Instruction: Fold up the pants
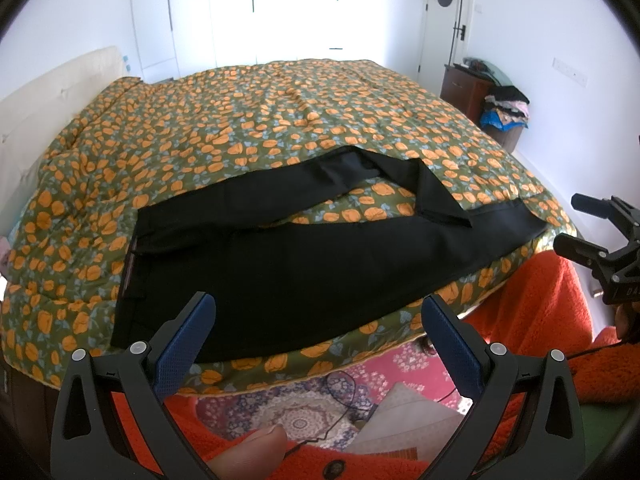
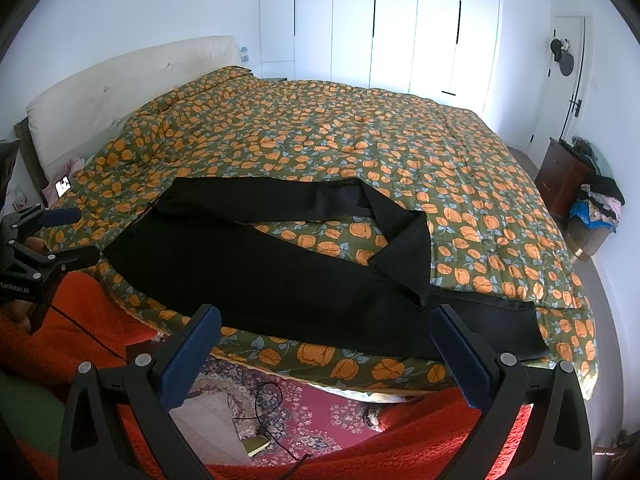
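Note:
Black pants (image 1: pixel 320 264) lie flat along the near edge of a bed with an orange-flowered green duvet (image 1: pixel 260 120). The waistband (image 1: pixel 130 276) is at the left, and the near leg stretches right to its hem (image 1: pixel 532 220). The far leg is doubled back on itself, its hem (image 1: pixel 448 208) resting on the near leg. My left gripper (image 1: pixel 320 320) hovers open above the seat of the pants, holding nothing. In the right wrist view my right gripper (image 2: pixel 326 316) hangs open over the near leg of the pants (image 2: pixel 280 272). Each gripper shows open at the other view's edge: right gripper (image 1: pixel 588 224), left gripper (image 2: pixel 64 236).
A cream headboard (image 2: pixel 120 80) is at the left and white wardrobes (image 2: pixel 400 20) stand behind the bed. A brown nightstand (image 1: pixel 464 88) and a pile of clothes (image 1: pixel 506 110) stand at the right. A pink rug (image 2: pixel 320 408) with a black cable and the person's orange fleece (image 1: pixel 532 312) are below.

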A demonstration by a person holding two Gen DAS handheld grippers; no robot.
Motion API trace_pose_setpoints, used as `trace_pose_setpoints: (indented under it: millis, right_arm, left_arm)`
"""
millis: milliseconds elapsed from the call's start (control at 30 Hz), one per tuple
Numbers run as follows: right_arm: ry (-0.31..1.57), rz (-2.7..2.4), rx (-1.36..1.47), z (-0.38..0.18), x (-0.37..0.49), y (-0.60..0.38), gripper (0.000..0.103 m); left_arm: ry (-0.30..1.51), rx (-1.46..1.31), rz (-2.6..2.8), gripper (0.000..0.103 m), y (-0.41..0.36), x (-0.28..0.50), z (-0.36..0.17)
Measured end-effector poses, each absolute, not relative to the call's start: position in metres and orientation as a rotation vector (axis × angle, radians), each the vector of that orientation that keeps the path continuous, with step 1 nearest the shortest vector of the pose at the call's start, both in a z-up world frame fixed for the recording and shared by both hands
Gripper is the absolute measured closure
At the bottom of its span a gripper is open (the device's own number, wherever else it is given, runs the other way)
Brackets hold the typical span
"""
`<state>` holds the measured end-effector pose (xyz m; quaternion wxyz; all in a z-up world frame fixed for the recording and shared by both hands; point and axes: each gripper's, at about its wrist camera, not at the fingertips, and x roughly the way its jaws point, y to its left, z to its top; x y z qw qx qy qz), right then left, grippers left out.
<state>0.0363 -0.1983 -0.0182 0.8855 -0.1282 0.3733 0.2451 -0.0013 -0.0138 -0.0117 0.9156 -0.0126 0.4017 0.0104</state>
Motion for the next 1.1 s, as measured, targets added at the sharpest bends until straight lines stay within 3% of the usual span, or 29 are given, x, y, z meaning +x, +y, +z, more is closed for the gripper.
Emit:
trace_pose_setpoints:
  millis: [1100]
  right_arm:
    - [0.78,0.518,-0.263,-0.0225,0.0295,-0.1944,0.0]
  left_arm:
    - [0.827,-0.025,0.022,0.0,-0.0144,-0.0009,-0.0115]
